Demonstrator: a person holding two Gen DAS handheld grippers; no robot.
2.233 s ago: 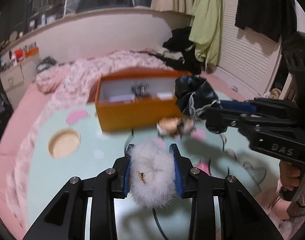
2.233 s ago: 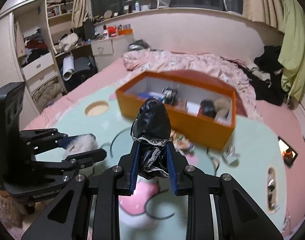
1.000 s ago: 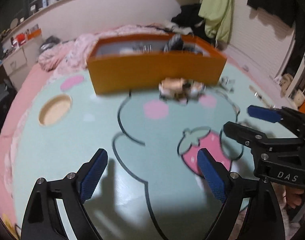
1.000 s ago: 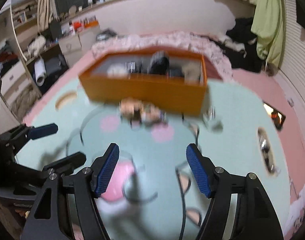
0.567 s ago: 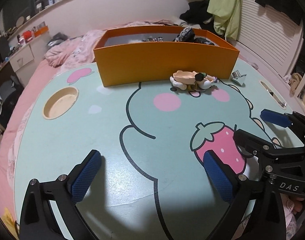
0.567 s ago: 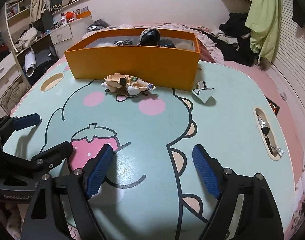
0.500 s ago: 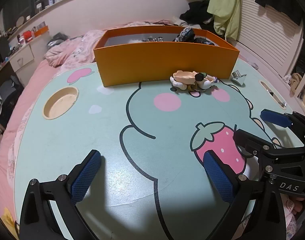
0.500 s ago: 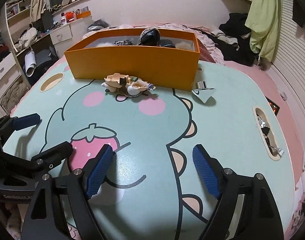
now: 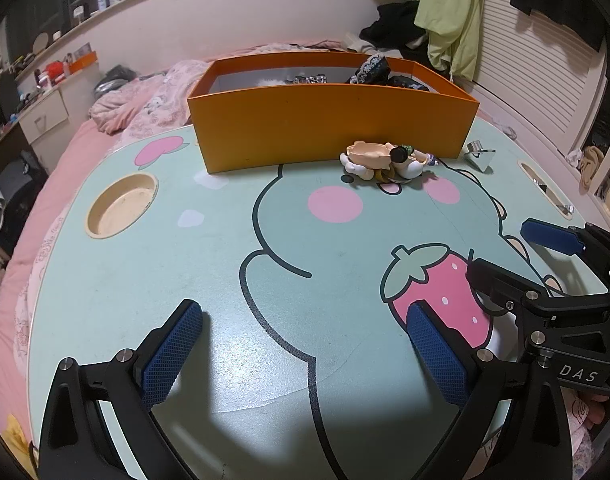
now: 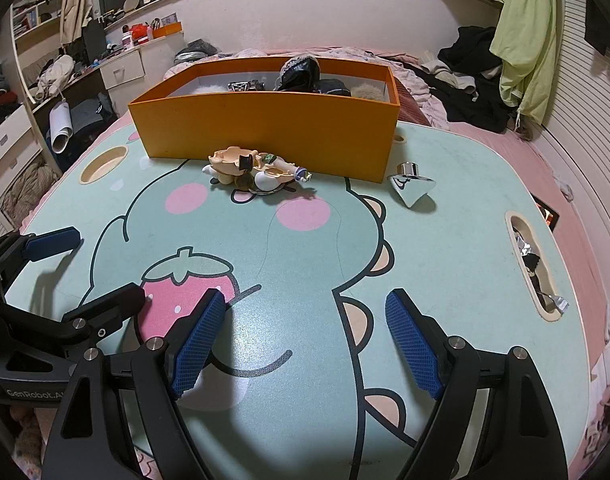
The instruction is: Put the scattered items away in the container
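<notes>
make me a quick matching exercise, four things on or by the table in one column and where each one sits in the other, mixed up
Things:
1. black lacy cloth
2. silver spinning top
3. toy figure pile
4. round recess

Places:
A. table's left side, sunk in
B. inside the orange box
C. on the table, off the box's right corner
D. against the box's front wall

Pairs: 1-B, 2-C, 3-D, 4-A

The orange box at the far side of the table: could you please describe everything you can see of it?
The orange box is a long, open-topped rectangular container with thin, card-like walls, orange outside and pale inside. It stands upright on the far part of the table. Inside show a black, lace-trimmed bundle, something white and fluffy and small metallic pieces. A pile of small toys lies right against its front wall; a shiny silver cone lies near its right corner, apart.
</notes>
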